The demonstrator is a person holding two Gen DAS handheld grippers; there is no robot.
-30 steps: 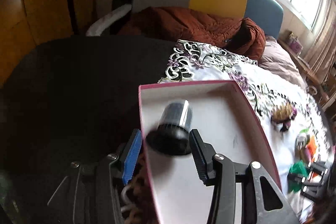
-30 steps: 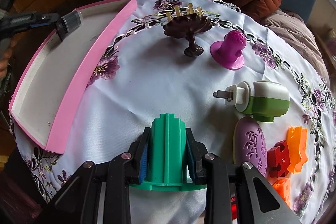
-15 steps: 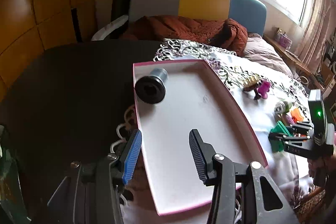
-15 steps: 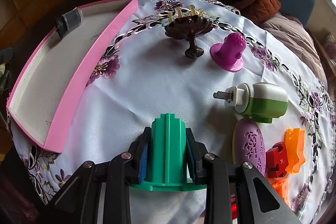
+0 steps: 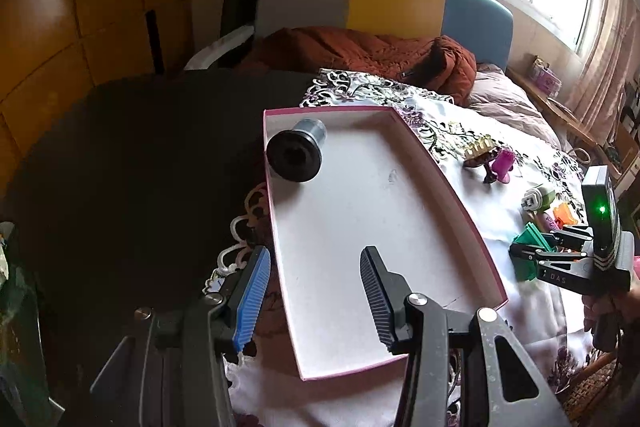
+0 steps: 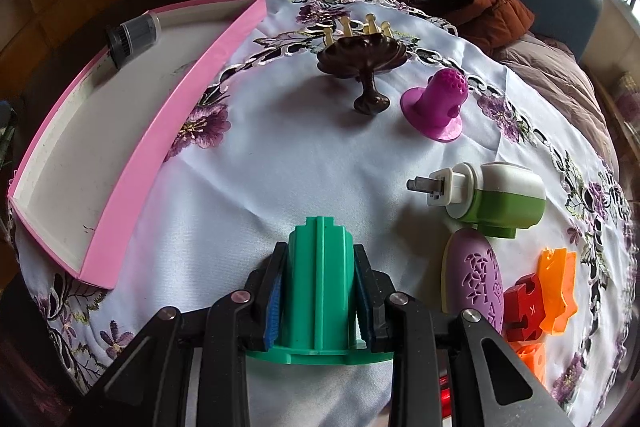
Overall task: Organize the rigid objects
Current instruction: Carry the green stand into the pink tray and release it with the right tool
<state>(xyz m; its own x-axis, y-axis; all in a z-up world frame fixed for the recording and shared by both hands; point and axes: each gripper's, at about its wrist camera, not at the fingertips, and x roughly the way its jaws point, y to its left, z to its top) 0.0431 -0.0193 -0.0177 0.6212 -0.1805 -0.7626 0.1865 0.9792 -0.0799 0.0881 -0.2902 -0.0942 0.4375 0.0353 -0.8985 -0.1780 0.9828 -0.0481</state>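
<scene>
A pink tray with a white floor lies on the flowered tablecloth. A black and grey cylinder lies in its far left corner. My left gripper is open and empty, over the tray's near left edge. My right gripper is shut on a green plastic piece, held just above the cloth right of the tray; it also shows in the left wrist view. On the cloth lie a brown stand, a magenta cone, a green and white plug-in, a purple oval and red and orange blocks.
The table's dark bare part lies left of the tray. A sofa with a rust-coloured blanket stands behind the table. A wooden wall is at the left.
My left gripper has let go of the black cylinder, which now lies in the tray's far corner, and has pulled back towards the near end. My right gripper stays shut on the green piece.
</scene>
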